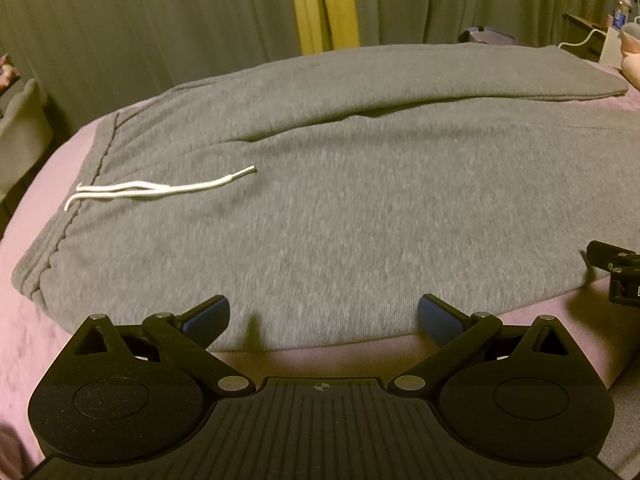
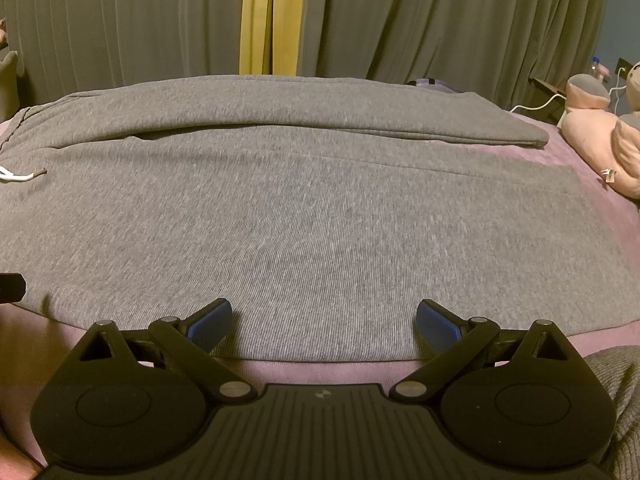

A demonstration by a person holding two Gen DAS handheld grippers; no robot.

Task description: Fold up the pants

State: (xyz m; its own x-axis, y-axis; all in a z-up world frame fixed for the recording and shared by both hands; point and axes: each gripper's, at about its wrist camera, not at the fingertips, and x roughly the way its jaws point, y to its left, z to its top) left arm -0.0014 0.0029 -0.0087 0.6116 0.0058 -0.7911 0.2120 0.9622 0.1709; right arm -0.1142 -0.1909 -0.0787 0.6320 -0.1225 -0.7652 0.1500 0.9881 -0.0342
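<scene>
Grey sweatpants [image 1: 340, 208] lie flat across a pink bed, waistband to the left with a white drawstring [image 1: 160, 190], both legs running right. In the right wrist view the pants [image 2: 320, 220] fill the middle, the far leg ending at a cuff [image 2: 528, 138]. My left gripper [image 1: 323, 318] is open and empty, its blue pads over the near edge of the pants by the hip. My right gripper [image 2: 324, 326] is open and empty over the near edge of the near leg. The right gripper also shows in the left wrist view [image 1: 616, 276].
The pink bedspread [image 1: 24, 344] shows around the pants. Grey curtains with a yellow strip [image 2: 268, 20] hang behind the bed. A pink and grey plush toy [image 2: 604, 136] lies at the right end. A bottle [image 1: 620, 10] and a white cable stand on a far-right shelf.
</scene>
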